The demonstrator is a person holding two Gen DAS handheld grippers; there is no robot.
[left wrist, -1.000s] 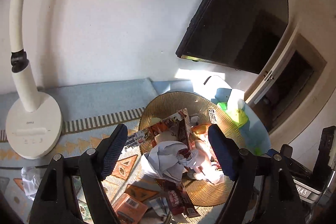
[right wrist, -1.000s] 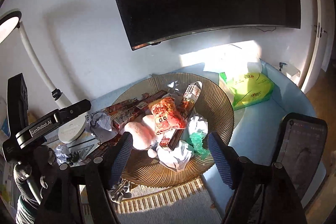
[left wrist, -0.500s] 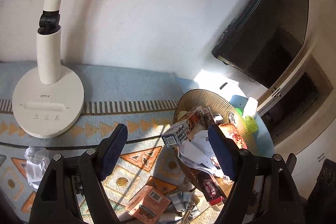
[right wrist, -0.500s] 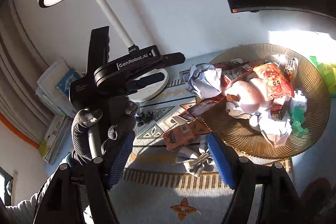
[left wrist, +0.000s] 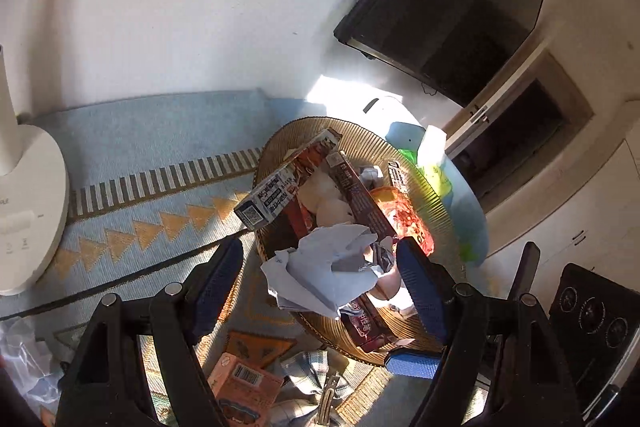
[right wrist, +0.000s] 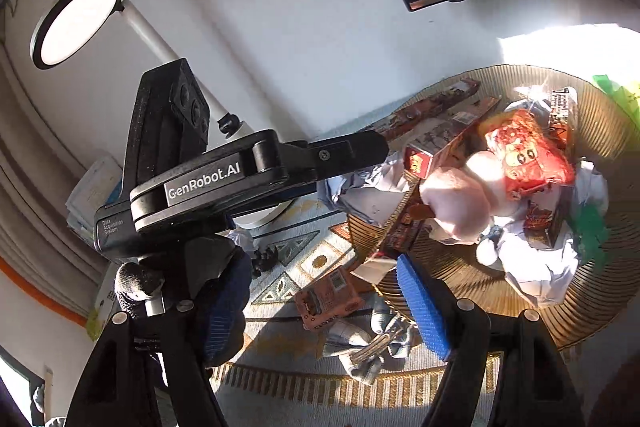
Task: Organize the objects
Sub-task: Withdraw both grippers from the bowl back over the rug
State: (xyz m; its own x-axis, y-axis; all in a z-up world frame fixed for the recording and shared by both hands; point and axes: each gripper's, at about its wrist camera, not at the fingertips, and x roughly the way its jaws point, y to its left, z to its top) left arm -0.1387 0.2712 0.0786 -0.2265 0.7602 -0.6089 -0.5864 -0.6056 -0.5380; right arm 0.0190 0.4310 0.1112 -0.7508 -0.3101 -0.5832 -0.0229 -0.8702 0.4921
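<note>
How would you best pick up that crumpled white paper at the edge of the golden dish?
Probably pinch the crumpled white paper across its puffy middle, coming from above on the near side. It lies atop the pile in the golden dish, overhanging the near rim, and the left gripper already has open jaws flanking it.

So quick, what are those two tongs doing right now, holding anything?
Left tongs: open, holding nothing; crumpled white paper sits in view between the fingers, not pinched.
Right tongs: open, holding nothing.
</note>
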